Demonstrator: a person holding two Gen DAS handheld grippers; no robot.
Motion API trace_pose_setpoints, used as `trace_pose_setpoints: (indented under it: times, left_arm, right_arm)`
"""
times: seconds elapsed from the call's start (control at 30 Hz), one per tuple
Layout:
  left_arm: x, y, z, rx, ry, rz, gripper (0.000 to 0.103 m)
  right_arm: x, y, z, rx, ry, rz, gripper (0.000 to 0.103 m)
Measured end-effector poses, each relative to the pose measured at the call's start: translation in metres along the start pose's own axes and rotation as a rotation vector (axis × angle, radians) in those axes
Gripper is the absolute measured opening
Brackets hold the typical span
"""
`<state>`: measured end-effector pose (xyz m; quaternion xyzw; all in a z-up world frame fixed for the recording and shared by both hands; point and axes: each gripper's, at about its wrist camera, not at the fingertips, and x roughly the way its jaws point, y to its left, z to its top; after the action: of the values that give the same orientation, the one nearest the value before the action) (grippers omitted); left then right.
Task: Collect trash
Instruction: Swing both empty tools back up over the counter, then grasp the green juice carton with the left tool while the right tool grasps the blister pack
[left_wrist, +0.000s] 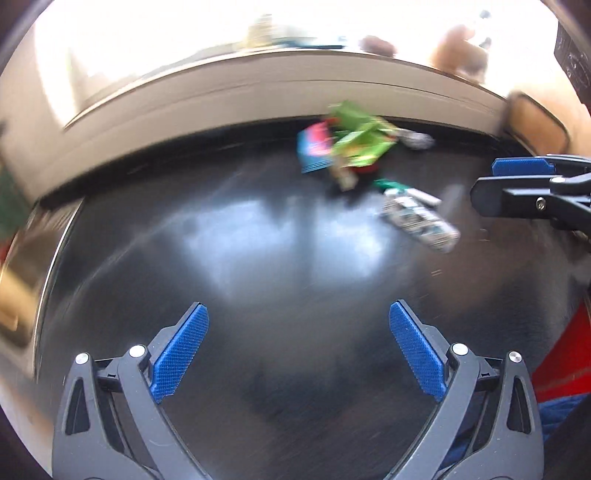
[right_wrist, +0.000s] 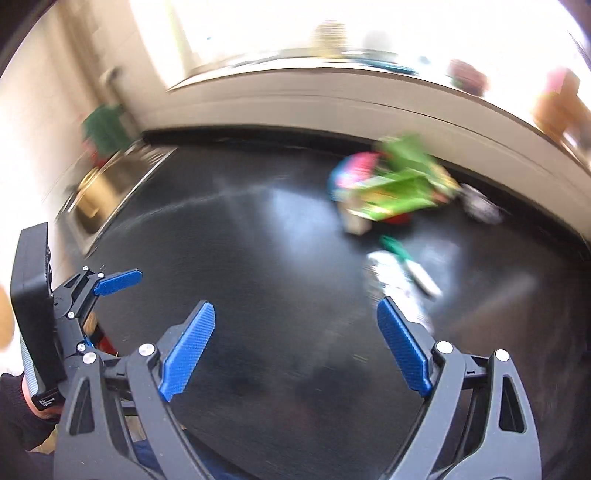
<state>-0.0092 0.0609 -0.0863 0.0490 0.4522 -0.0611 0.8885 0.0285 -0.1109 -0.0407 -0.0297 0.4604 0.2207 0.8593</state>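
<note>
Trash lies on a black countertop (left_wrist: 258, 258) near the back wall: a green wrapper (left_wrist: 360, 138) on a pink and blue packet (left_wrist: 314, 149), a crumpled silver wrapper (left_wrist: 419, 218) with a green-tipped piece, and a small silver scrap (left_wrist: 419, 140). The same pile shows in the right wrist view: green wrapper (right_wrist: 402, 184), pink packet (right_wrist: 351, 175), silver wrapper (right_wrist: 402, 273). My left gripper (left_wrist: 297, 354) is open and empty, well short of the pile. My right gripper (right_wrist: 295, 347) is open and empty, its right finger close to the silver wrapper. Both views are motion-blurred.
A steel sink (right_wrist: 103, 195) is set into the counter at the left. A cream wall and window sill (left_wrist: 258, 85) run behind the counter. Something red (left_wrist: 565, 354) lies at the counter's right edge. The right gripper shows at the right of the left wrist view (left_wrist: 517, 184).
</note>
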Motion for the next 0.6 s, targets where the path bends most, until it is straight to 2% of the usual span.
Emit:
trace_pose_setpoints:
  times: [0.17,0.27,0.6]
  left_arm:
    - [0.008,-0.048,0.016,0.097,-0.003,-0.065,0.095]
    - [0.01,-0.062,0.02,0.133,0.003,-0.082,0.095]
    - [0.034,-0.056,0.056,0.174,-0.001,-0.066,0.095]
  right_arm:
    - [-0.02,-0.051,-0.026,0.083,-0.009,-0.041,0.087]
    - [-0.023,-0.064,-0.037,0.101,-0.002,-0.041,0.087]
    - [-0.003,-0.069,-0.035,0.083,0.025,-0.018,0.086]
